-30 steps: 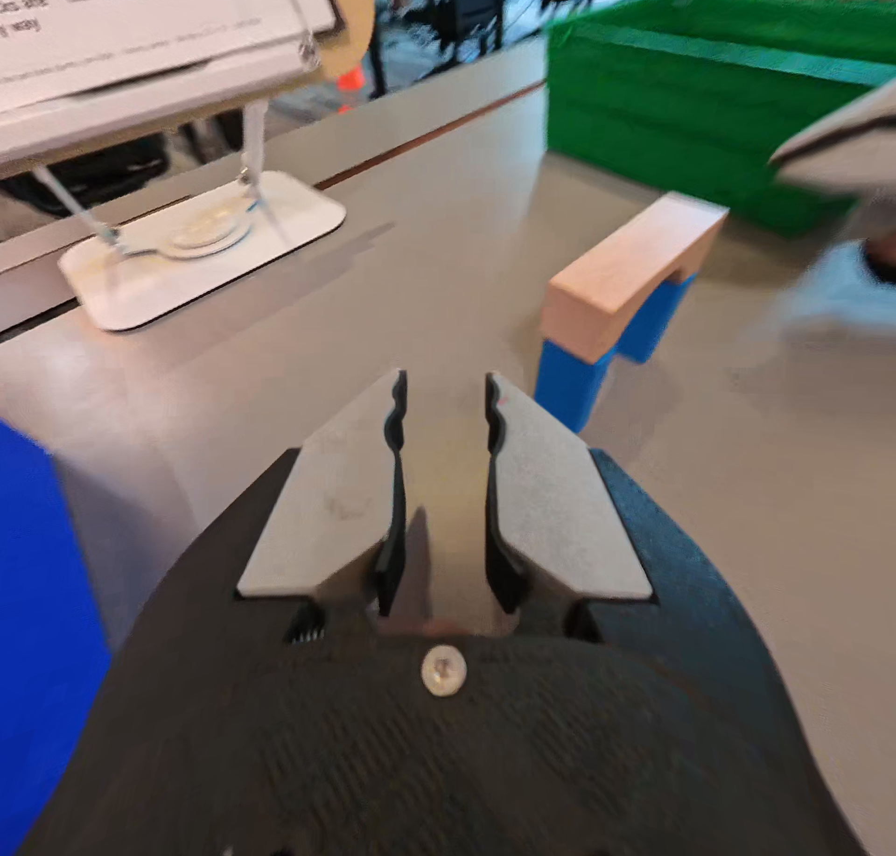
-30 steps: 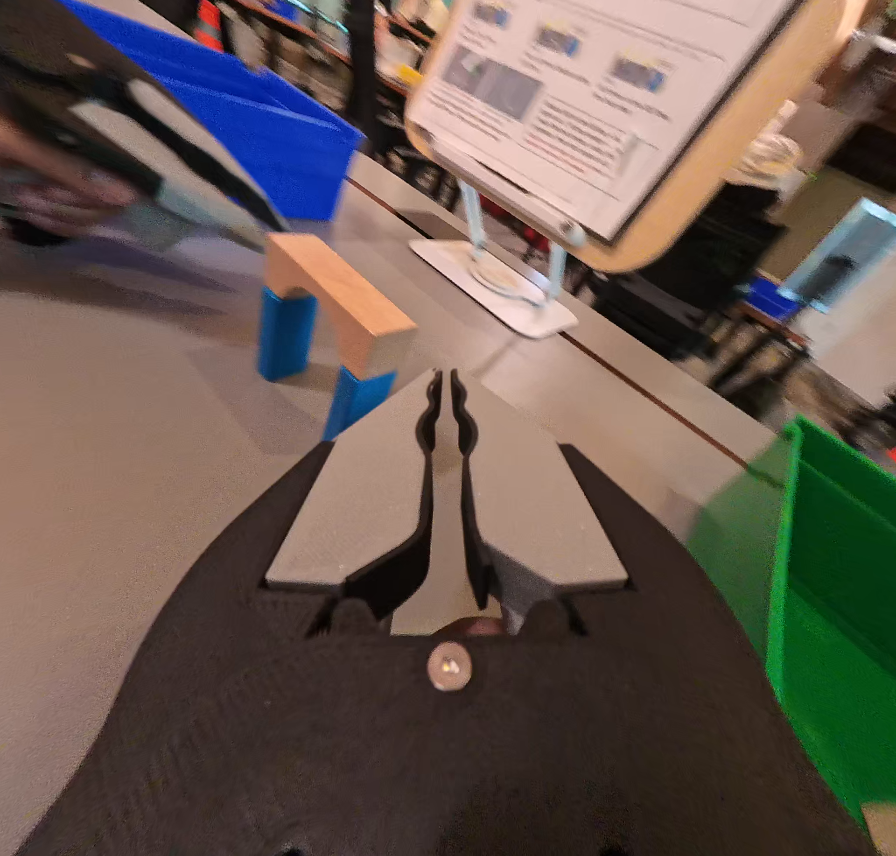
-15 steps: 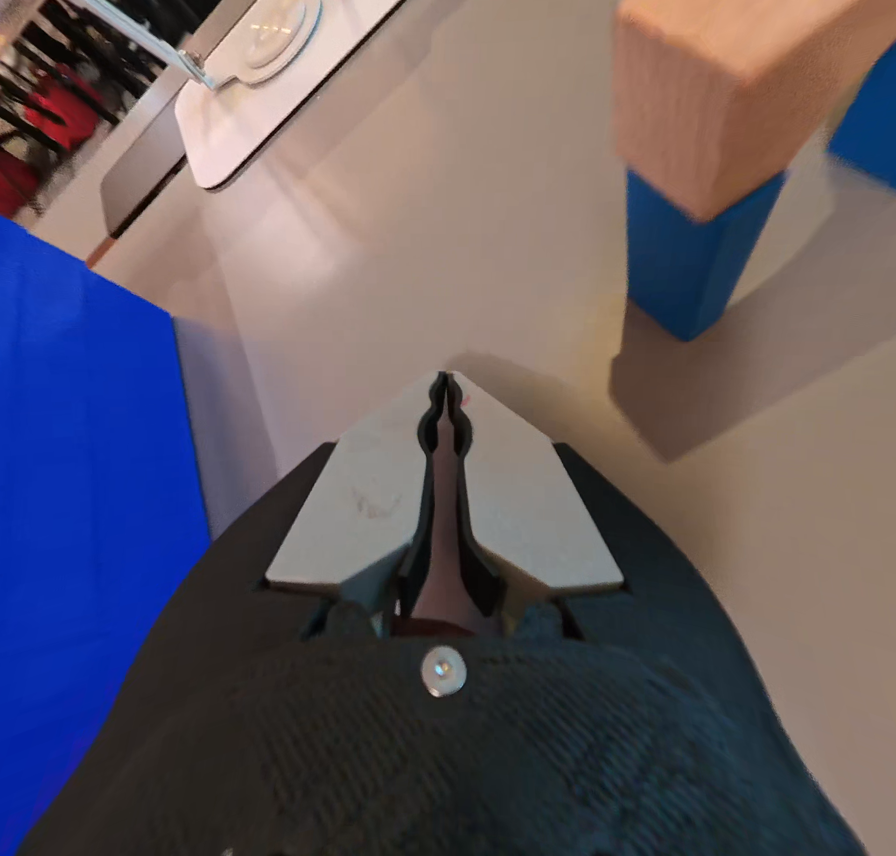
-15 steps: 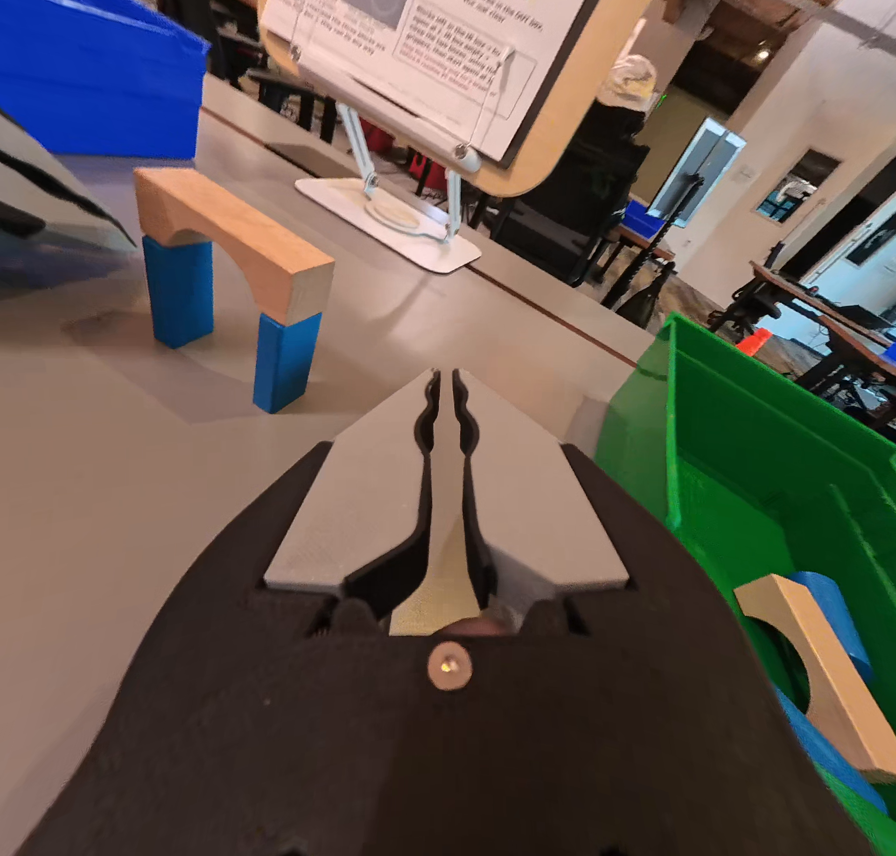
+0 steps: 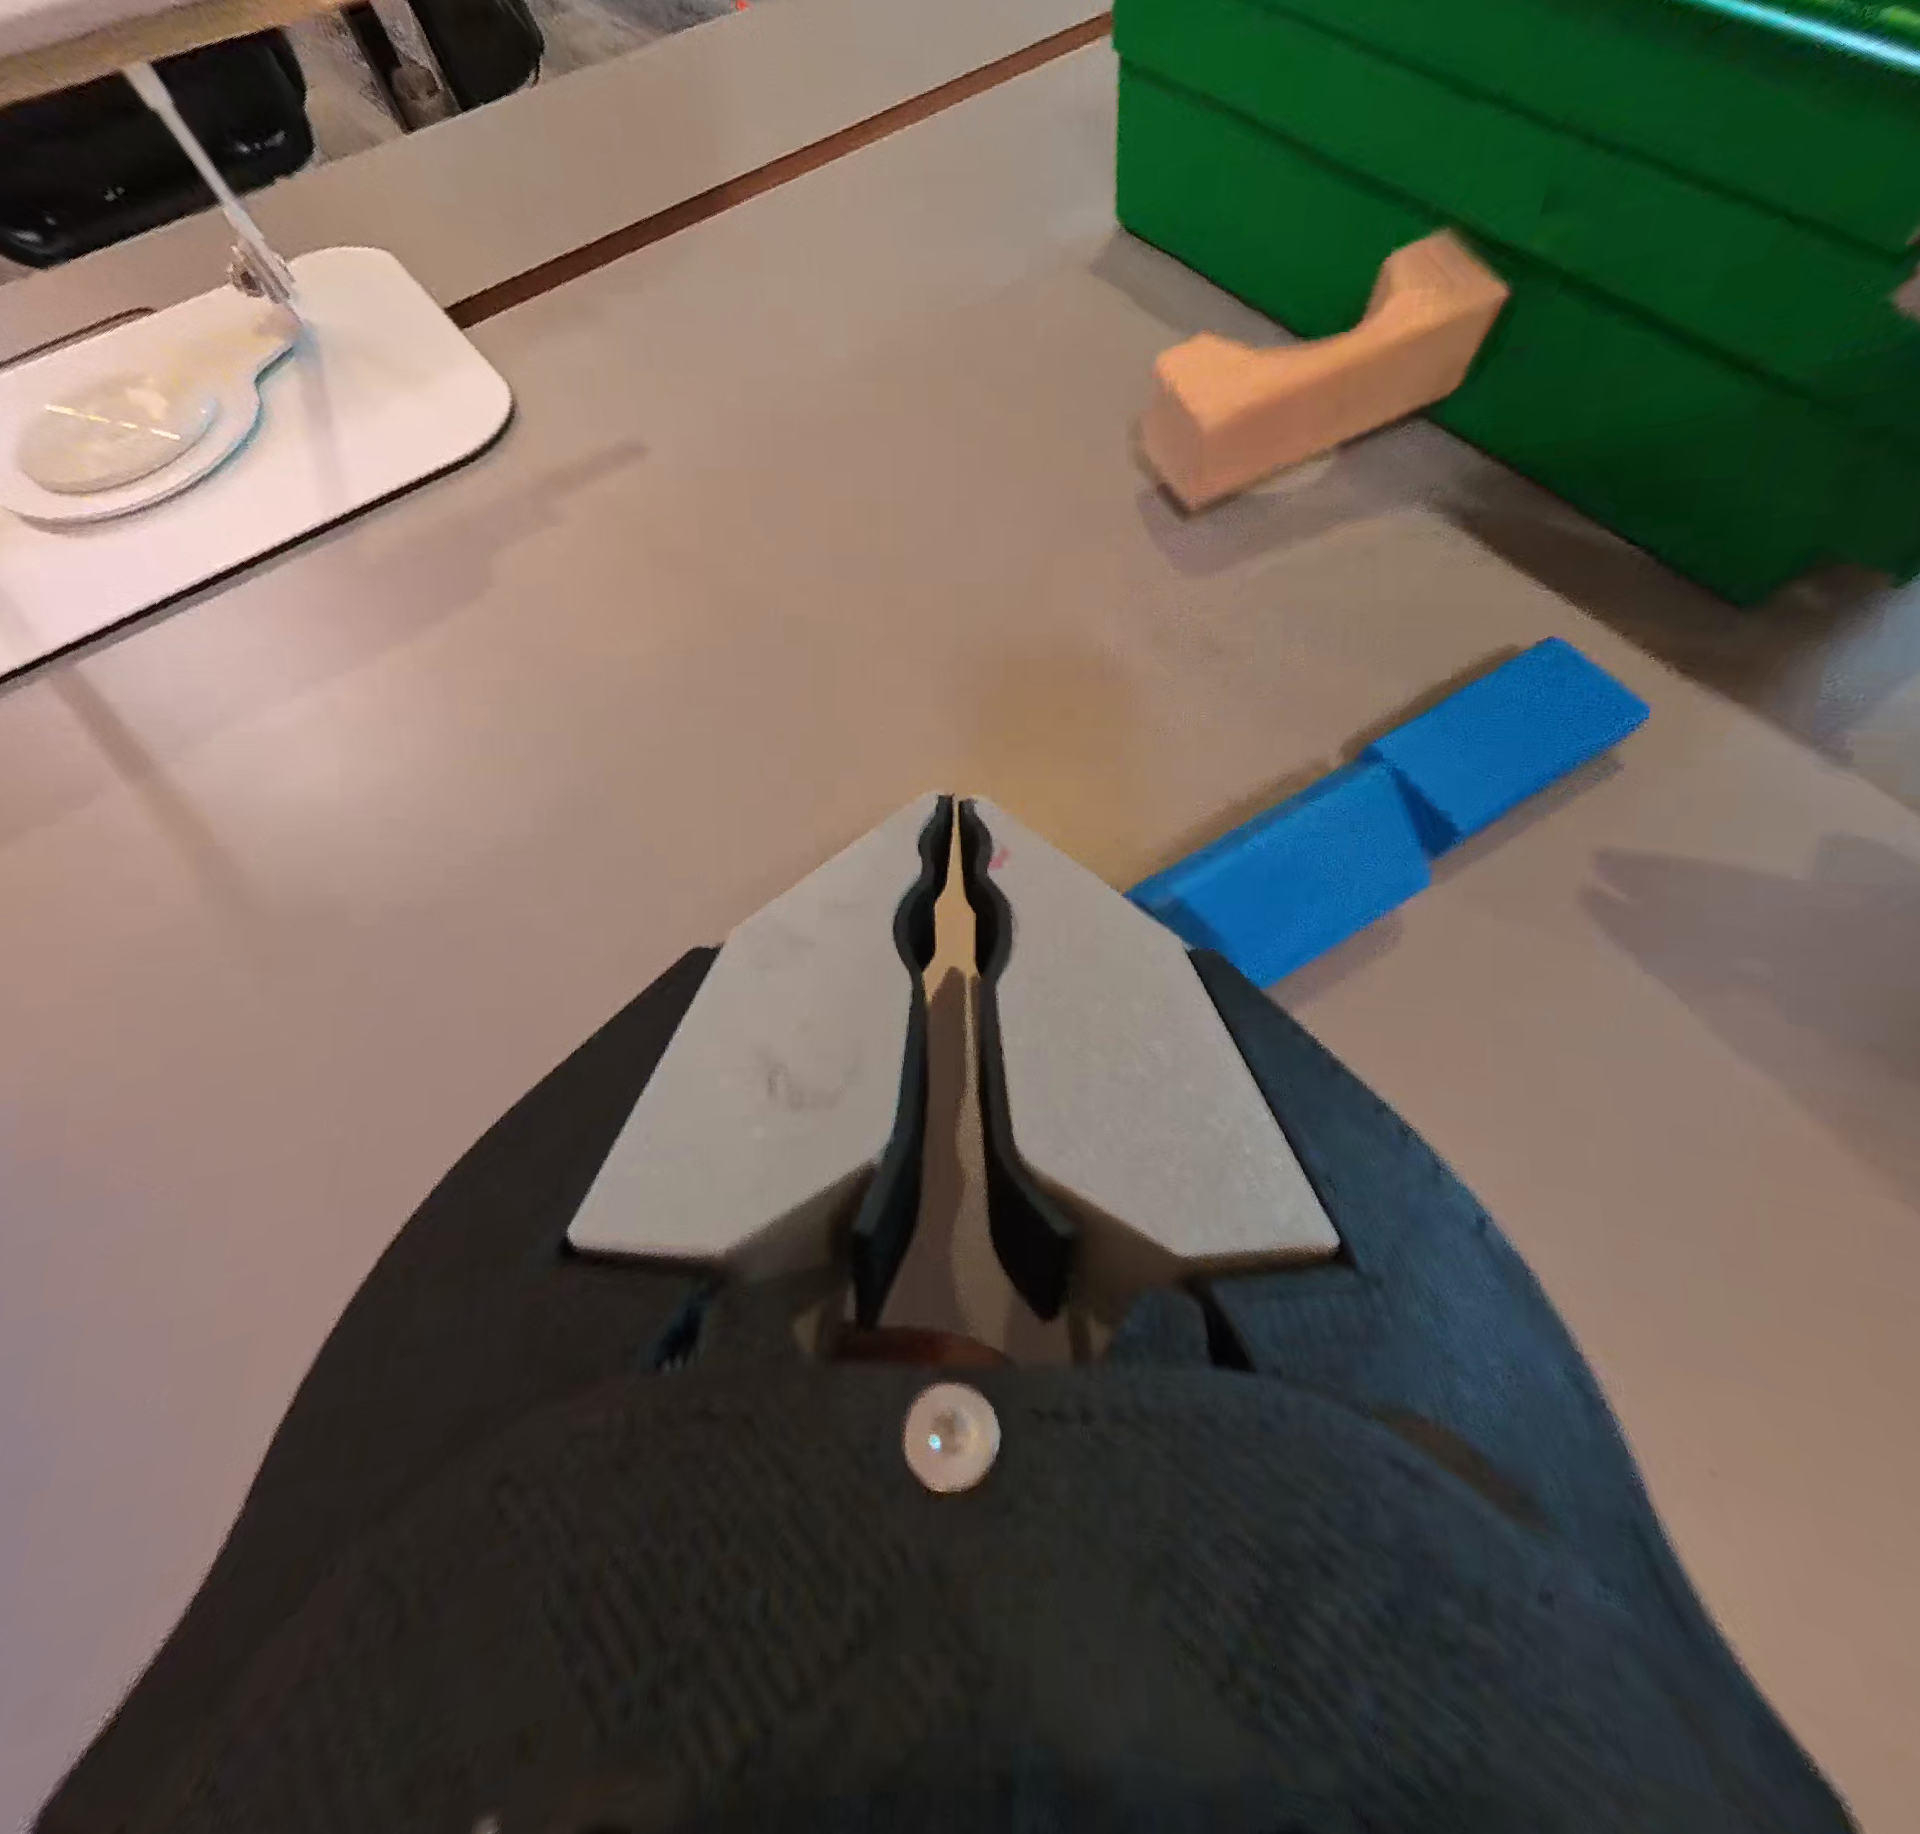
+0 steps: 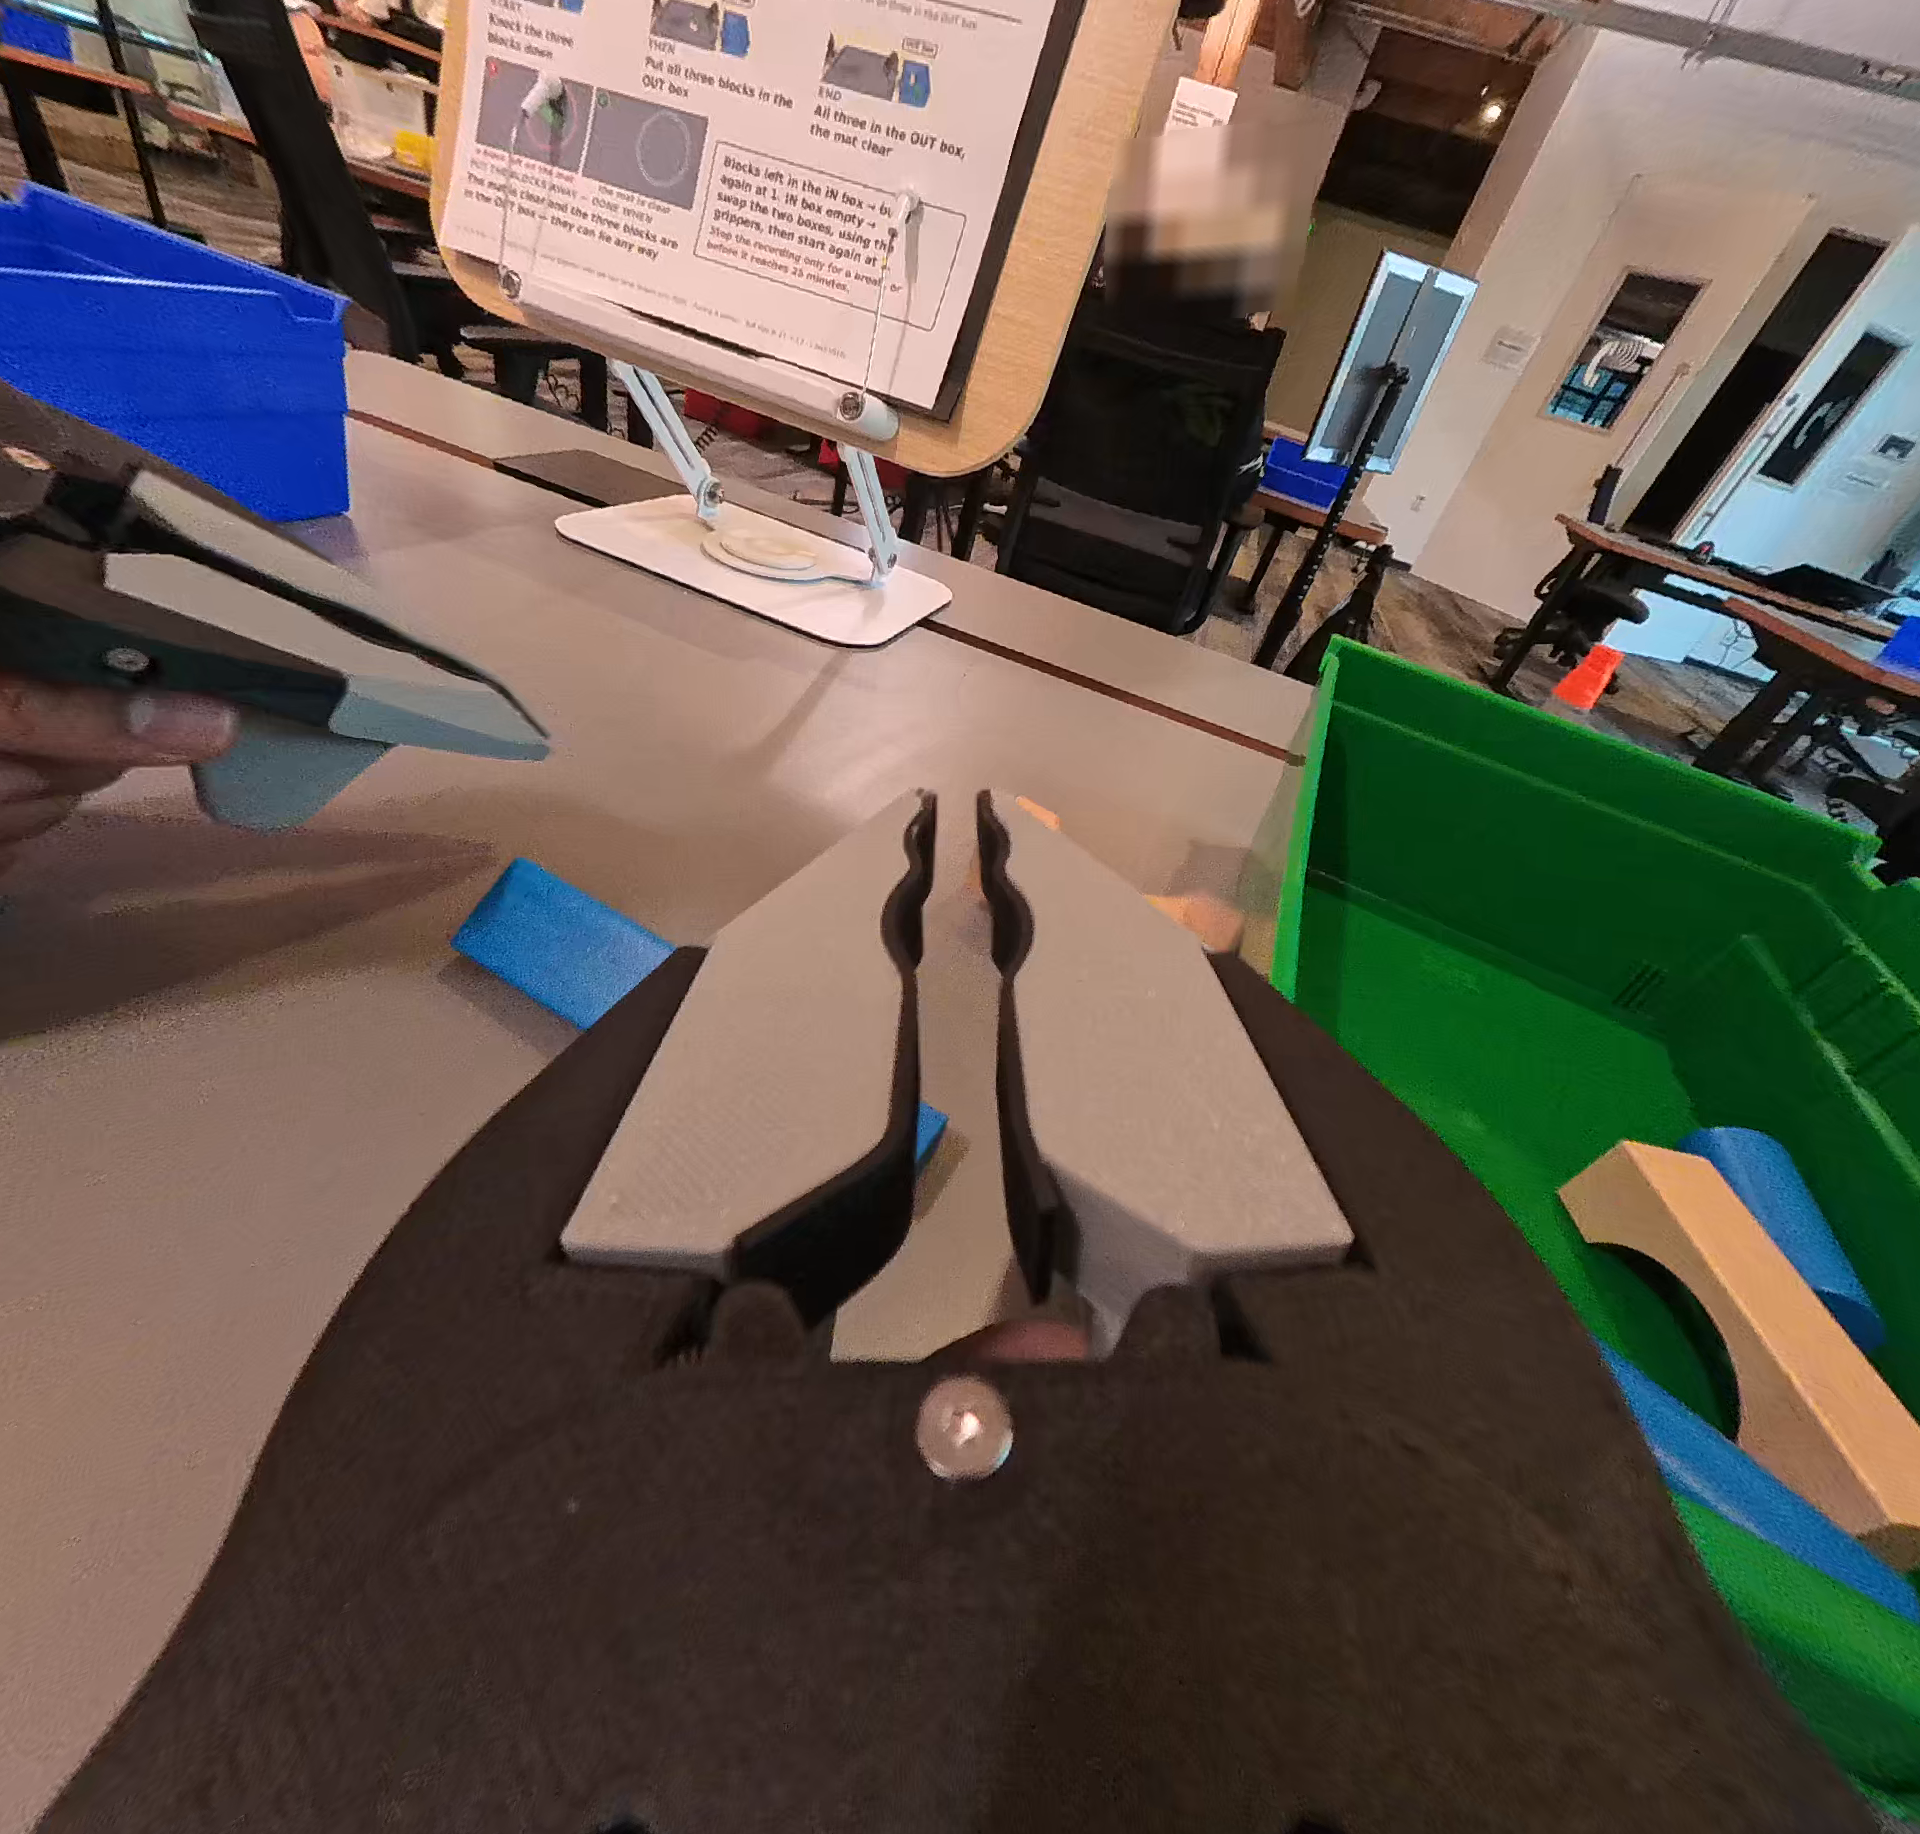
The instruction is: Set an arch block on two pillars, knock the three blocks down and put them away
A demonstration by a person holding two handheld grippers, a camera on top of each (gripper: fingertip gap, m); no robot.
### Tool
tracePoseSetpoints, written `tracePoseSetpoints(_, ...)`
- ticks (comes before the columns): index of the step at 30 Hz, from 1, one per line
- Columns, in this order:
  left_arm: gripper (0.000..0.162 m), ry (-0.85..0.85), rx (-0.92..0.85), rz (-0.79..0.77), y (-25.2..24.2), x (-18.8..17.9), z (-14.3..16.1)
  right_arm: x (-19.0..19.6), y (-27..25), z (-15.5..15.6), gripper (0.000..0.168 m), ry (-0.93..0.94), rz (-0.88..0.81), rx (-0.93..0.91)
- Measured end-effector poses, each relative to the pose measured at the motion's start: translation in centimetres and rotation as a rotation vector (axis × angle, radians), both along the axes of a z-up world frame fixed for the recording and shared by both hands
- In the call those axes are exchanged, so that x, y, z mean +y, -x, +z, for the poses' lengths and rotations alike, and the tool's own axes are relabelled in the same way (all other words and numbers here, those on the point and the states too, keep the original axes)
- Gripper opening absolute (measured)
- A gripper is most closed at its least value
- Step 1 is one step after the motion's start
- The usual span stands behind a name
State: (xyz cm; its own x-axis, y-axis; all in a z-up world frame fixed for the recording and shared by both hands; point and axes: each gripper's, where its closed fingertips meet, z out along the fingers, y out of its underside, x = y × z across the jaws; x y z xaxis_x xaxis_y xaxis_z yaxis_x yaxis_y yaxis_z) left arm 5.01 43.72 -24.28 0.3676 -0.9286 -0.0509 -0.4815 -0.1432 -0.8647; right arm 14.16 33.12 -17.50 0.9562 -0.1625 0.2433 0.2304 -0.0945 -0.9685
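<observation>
Now arch block (image 5: 1320, 382) toppled against green bin (image 5: 1558, 174).

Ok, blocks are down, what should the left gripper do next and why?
Probably open the left gripper and reach for the nearer blue pillar. Its jaws are shut on nothing, and that pillar lies flat right beside its tip, closer than the arch block by the green bin.

A pale wooden arch block (image 5: 1320, 376) lies toppled on the grey surface (image 5: 727, 589), its far end raised and leaning against the wall of a green bin (image 5: 1558, 226). Nearer, two blue pillar blocks lie flat, end to end and touching: the near pillar (image 5: 1288, 875) and the far pillar (image 5: 1507, 735), well apart from the arch.
</observation>
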Motion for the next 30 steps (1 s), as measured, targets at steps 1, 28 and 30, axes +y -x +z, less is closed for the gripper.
tracePoseSetpoints(1, 0.000, -0.001, 0.010, -0.001, 0.5, 0.3, -0.3, 0.0, -0.1, 0.0, 0.006, 0.004, -0.004, 0.001)
tracePoseSetpoints(28, 0.021, 0.018, -0.016, -0.050, 5.9, 2.8, -0.3, 4.7, 8.6, -10.5, 0.031, 0.864, 0.639, -0.117)
tracePoseSetpoints(30, 0.021, 0.015, -0.012, -0.053, 5.9, 2.8, -0.4, 4.5, 8.8, -10.5, 0.030, 0.893, 0.647, -0.106)
